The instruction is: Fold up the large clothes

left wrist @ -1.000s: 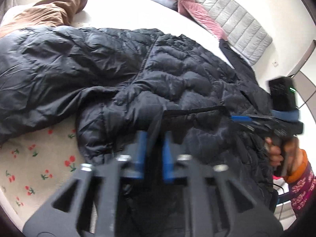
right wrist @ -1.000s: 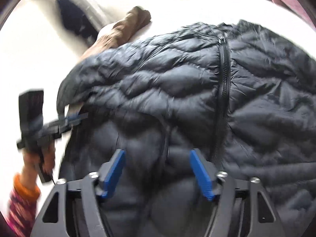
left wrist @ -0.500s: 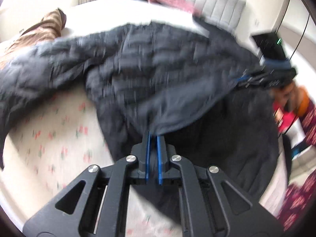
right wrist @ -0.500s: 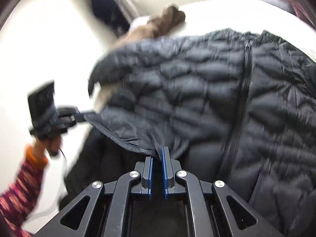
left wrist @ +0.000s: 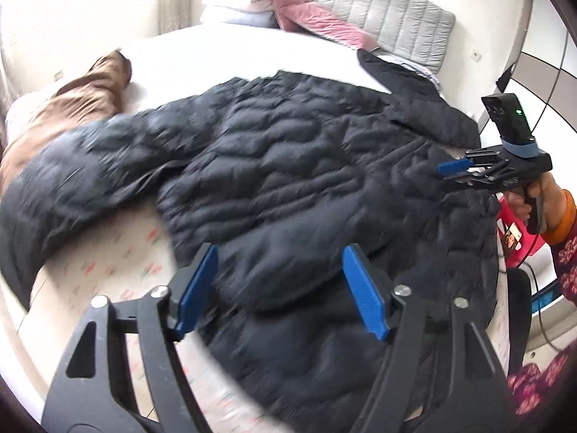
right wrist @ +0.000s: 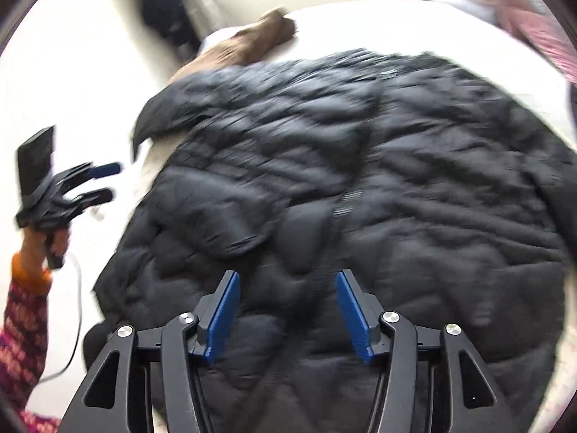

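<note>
A large black quilted puffer jacket [left wrist: 288, 173] lies spread on the bed, its lower part folded up over the body; it also fills the right wrist view [right wrist: 360, 180]. My left gripper [left wrist: 281, 288] is open and empty, just above the jacket's folded near edge. My right gripper [right wrist: 285, 310] is open and empty over the jacket near its zipper [right wrist: 346, 209]. The right gripper also shows in the left wrist view [left wrist: 458, 171], at the jacket's right side. The left gripper also shows in the right wrist view [right wrist: 102, 182], off the jacket's left edge.
The bed [left wrist: 216, 54] has a white sheet with small red flowers. A brown garment [left wrist: 72, 108] lies at the far left. Pink and white bedding [left wrist: 288, 11] and a grey headboard [left wrist: 396, 21] are at the back. A dark garment [left wrist: 414, 83] lies at the far right.
Both grippers were shut on the jacket's hem and lifted it up and over the body. Now both have opened, let go, and the folded part lies on the jacket.
</note>
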Demonstrator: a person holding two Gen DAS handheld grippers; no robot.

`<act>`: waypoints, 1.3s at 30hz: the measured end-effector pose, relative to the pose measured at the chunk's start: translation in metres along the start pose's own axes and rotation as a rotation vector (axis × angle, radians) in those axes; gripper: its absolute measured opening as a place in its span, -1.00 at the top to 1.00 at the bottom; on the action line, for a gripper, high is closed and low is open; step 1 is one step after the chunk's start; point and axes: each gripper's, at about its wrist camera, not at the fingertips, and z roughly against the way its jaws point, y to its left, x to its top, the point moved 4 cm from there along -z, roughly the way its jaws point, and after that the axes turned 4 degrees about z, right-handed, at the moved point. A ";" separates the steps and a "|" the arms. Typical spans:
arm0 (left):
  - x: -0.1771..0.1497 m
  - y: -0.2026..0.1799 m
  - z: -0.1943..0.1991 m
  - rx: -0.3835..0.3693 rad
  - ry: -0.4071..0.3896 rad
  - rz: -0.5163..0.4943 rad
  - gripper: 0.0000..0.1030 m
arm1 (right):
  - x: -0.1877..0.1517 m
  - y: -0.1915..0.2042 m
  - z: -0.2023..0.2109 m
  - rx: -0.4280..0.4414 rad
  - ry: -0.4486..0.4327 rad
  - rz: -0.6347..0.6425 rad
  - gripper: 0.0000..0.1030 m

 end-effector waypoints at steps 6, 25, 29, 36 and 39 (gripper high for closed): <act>-0.020 -0.030 -0.059 -0.004 0.094 -0.022 -0.47 | -0.025 -0.081 0.002 -0.172 0.022 -0.155 -0.14; -0.120 -0.026 -0.013 0.129 0.086 -0.035 -0.58 | -0.153 -0.161 0.044 -0.154 -0.105 -0.265 -0.15; -0.119 -0.035 0.001 0.207 0.138 -0.057 -0.59 | -0.156 -0.163 0.060 -0.206 -0.017 -0.242 -0.16; -0.098 -0.062 0.016 0.206 0.165 -0.009 -0.63 | -0.142 -0.215 0.100 -0.262 -0.116 -0.468 -0.52; -0.085 -0.071 0.016 0.177 0.183 0.033 -0.66 | -0.142 -0.252 0.108 -0.223 -0.185 -0.638 -0.56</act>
